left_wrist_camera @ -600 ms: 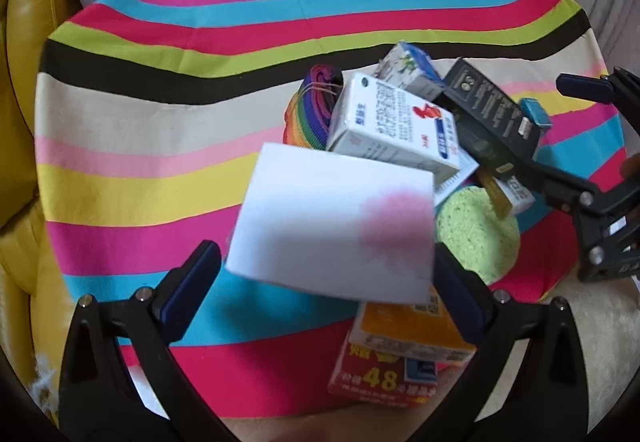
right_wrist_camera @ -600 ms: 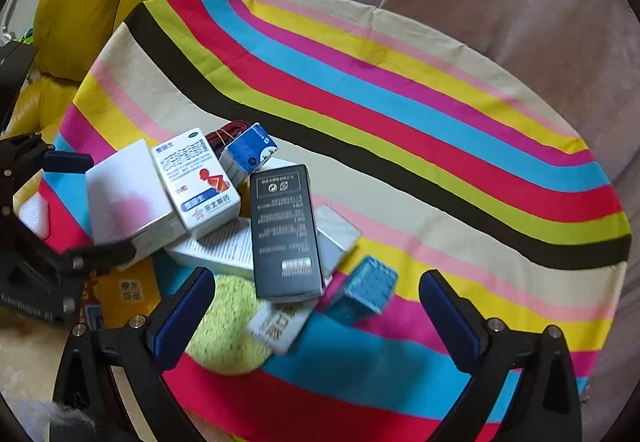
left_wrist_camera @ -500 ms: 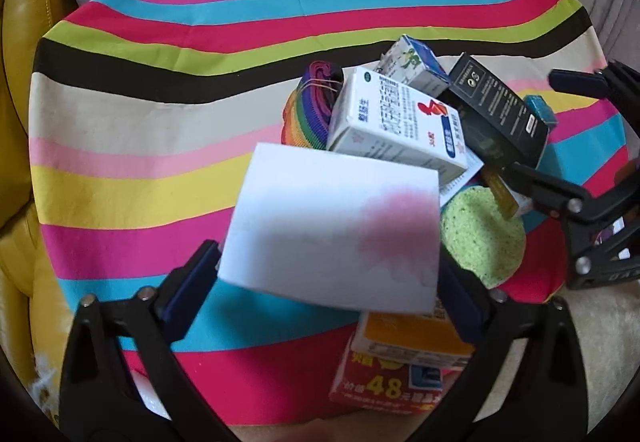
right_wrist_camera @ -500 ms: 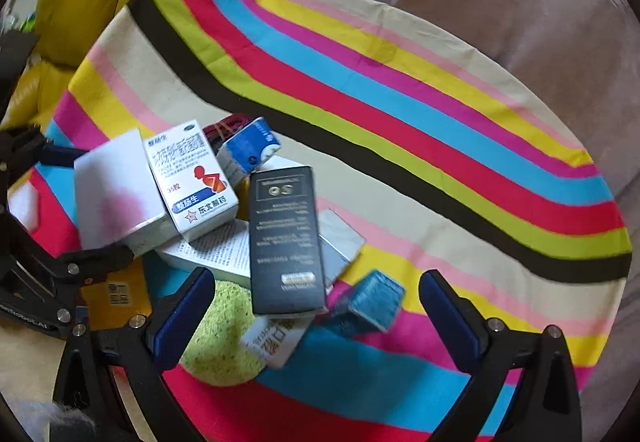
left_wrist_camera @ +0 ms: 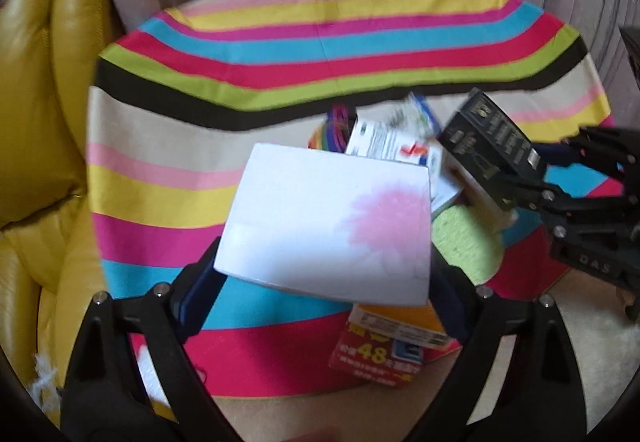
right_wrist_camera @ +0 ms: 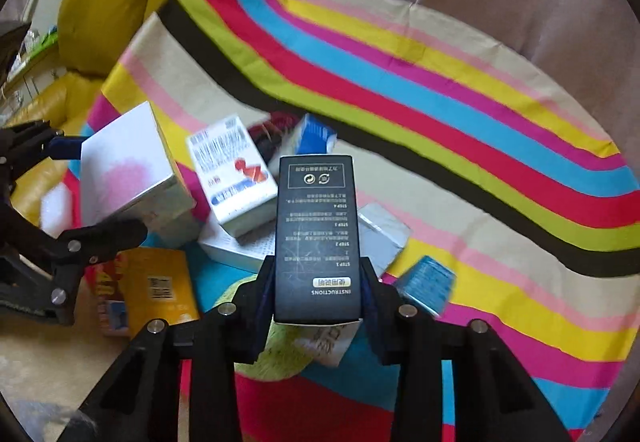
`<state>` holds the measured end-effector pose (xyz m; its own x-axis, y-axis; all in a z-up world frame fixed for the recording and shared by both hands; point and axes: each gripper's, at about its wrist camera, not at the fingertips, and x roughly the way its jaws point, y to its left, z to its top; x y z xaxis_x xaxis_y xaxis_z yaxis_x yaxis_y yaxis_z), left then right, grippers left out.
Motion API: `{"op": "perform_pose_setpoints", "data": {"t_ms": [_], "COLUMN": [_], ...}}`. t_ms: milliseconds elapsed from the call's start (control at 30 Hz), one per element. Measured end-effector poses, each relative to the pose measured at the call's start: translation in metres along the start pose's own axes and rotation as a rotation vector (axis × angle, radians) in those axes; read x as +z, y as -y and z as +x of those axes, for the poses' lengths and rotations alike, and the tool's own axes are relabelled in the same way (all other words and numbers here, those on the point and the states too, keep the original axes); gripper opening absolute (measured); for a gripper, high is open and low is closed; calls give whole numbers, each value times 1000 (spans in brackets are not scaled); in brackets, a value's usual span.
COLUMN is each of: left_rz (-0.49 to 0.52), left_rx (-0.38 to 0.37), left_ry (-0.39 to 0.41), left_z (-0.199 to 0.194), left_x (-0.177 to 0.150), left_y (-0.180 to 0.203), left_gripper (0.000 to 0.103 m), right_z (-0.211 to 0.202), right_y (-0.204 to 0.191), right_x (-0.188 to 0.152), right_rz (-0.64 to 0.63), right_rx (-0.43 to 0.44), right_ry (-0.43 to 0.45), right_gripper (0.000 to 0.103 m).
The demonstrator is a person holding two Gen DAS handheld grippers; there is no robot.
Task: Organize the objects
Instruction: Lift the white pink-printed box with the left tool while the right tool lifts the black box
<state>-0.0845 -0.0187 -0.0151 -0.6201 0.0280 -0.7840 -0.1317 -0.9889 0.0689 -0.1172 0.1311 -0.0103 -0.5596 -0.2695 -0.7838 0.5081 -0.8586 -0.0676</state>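
The left wrist view shows the left gripper (left_wrist_camera: 324, 282) clamped on a white box (left_wrist_camera: 332, 226) with a pink flower print, its jaws pressing the box's left and right edges and holding it over the striped cloth (left_wrist_camera: 320, 41) on the desk. Only this view shows the orange packet (left_wrist_camera: 394, 342) lying just under the near edge of the white box, and the right gripper (left_wrist_camera: 532, 187) coming in from the right with a black box (left_wrist_camera: 492, 137) in its jaws. The right wrist view shows what the other cannot: the black box (right_wrist_camera: 317, 238) stands lengthwise between the right gripper's (right_wrist_camera: 318, 302) jaws, which squeeze its near end, printed side up, over a green sponge (right_wrist_camera: 276, 354). Left of it lie a white medicine box (right_wrist_camera: 232, 177) on a flat white carton (right_wrist_camera: 240, 246), and farther left the white box (right_wrist_camera: 128, 169) in the left gripper (right_wrist_camera: 96, 189). A small blue box (right_wrist_camera: 426, 282) sits just right of the jaws, and a blue-and-white carton (right_wrist_camera: 314, 133) lies beyond the black box.
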Motion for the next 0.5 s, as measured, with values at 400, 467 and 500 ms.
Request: {"op": "perform_pose_setpoints", "data": {"t_ms": [400, 467, 500], "left_rz": [69, 94, 111], "left_rx": [-146, -167, -181], "left_ry": [86, 95, 96], "left_z": [-67, -73, -77], "left_x": [-2, -1, -2], "left_y": [86, 100, 111], "left_gripper": [93, 93, 93], "right_z": [-116, -129, -133], "right_y": [45, 58, 62], "right_x": [-83, -106, -115], "right_rz": [207, 243, 261], "right_rx": [-163, -199, -207], "right_ry": [79, 65, 60], "right_gripper": [40, 40, 40]}}
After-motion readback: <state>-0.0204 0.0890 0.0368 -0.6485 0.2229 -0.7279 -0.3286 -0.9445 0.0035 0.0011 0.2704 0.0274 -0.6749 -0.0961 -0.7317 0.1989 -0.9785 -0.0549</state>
